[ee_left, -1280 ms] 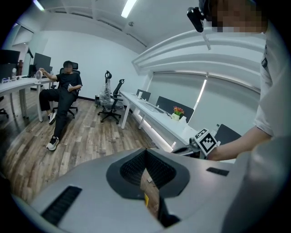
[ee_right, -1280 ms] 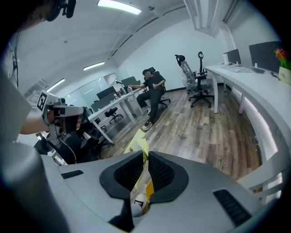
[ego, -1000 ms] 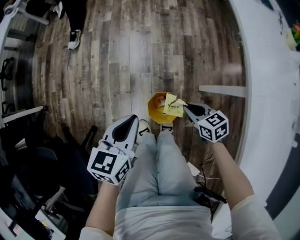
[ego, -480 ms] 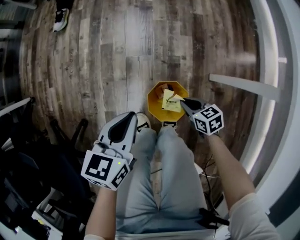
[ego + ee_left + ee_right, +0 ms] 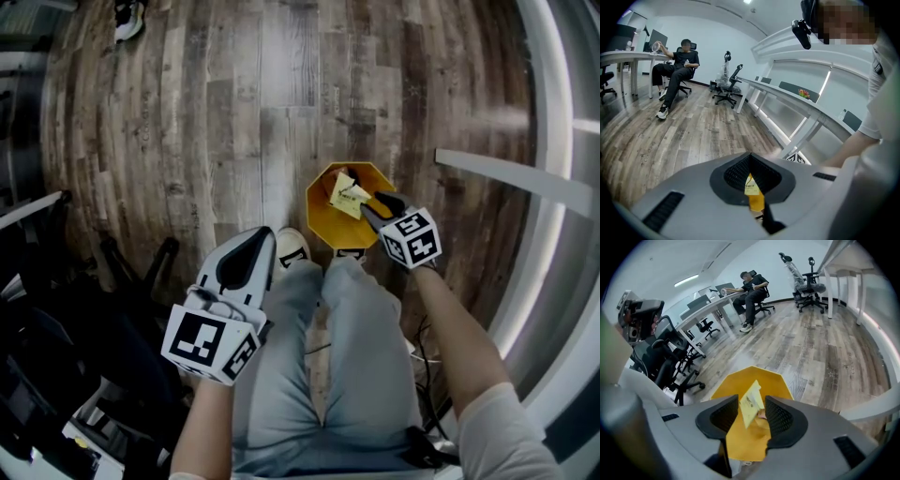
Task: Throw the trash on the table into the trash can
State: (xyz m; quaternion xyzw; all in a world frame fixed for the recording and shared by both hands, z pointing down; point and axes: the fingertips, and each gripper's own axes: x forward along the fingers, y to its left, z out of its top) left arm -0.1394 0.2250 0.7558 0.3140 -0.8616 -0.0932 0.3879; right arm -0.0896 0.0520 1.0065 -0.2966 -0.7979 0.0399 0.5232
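An orange octagonal trash can (image 5: 321,208) (image 5: 736,381) stands on the wood floor just ahead of the person's shoes. My right gripper (image 5: 371,203) (image 5: 752,402) hangs over its right rim, pointing steeply down. Its jaws have just been opening, and a yellow paper wrapper (image 5: 345,196) (image 5: 751,405) stands loose between them over the can's mouth, with a gap on each side. Other scraps lie inside the can. My left gripper (image 5: 255,248) (image 5: 750,157) hovers by the person's left knee, shut and holding nothing; a sliver of the orange can (image 5: 756,202) shows below its tips.
White desk legs and a rail (image 5: 506,172) run along the right. Dark office chairs (image 5: 56,319) crowd the left. The person's jeans and a white shoe (image 5: 293,247) lie between the grippers. A seated person (image 5: 678,70) and more chairs are far across the room.
Both grippers have sunk toward the floor. The right one came down over the can and its jaws parted, so the yellow wrapper now sits lower in the can's mouth.
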